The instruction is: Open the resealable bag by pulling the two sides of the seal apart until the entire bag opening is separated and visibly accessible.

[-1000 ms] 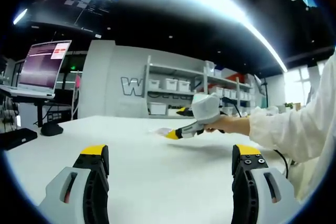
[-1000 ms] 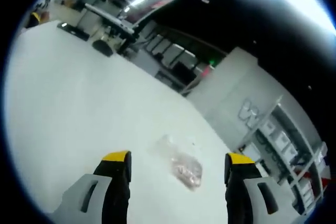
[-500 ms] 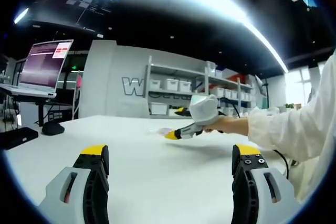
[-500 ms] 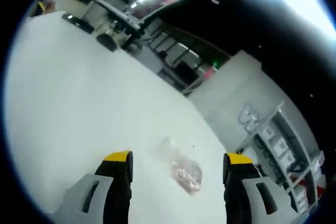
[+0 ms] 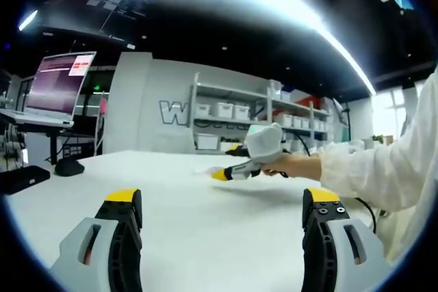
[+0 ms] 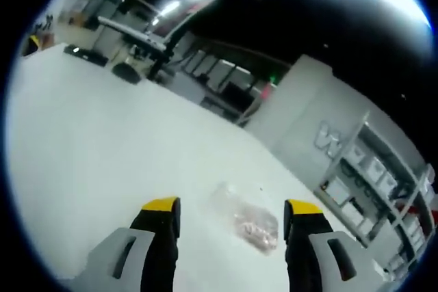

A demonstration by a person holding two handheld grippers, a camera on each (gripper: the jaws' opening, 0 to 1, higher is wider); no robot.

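Observation:
A clear resealable bag (image 6: 248, 219) with pinkish contents lies flat on the white table (image 6: 96, 148), just ahead of my right gripper (image 6: 230, 211). The right gripper's yellow-tipped jaws stand open on either side of the bag, above it. In the left gripper view, my left gripper (image 5: 222, 203) is open and low over the table with nothing between its jaws. Farther off in that view, a person's hand holds the right gripper (image 5: 236, 167) over the table, where the bag (image 5: 207, 169) is a faint pale patch by its tips.
A white sleeve (image 5: 390, 162) comes in from the right of the left gripper view. A laptop (image 5: 58, 90) on a stand and a dark mouse (image 5: 67, 167) sit at the table's left. Shelving (image 5: 236, 117) with white bins lines the far wall.
The right gripper has shifted a little, with the bag now closer between its jaws. The left gripper has stayed still.

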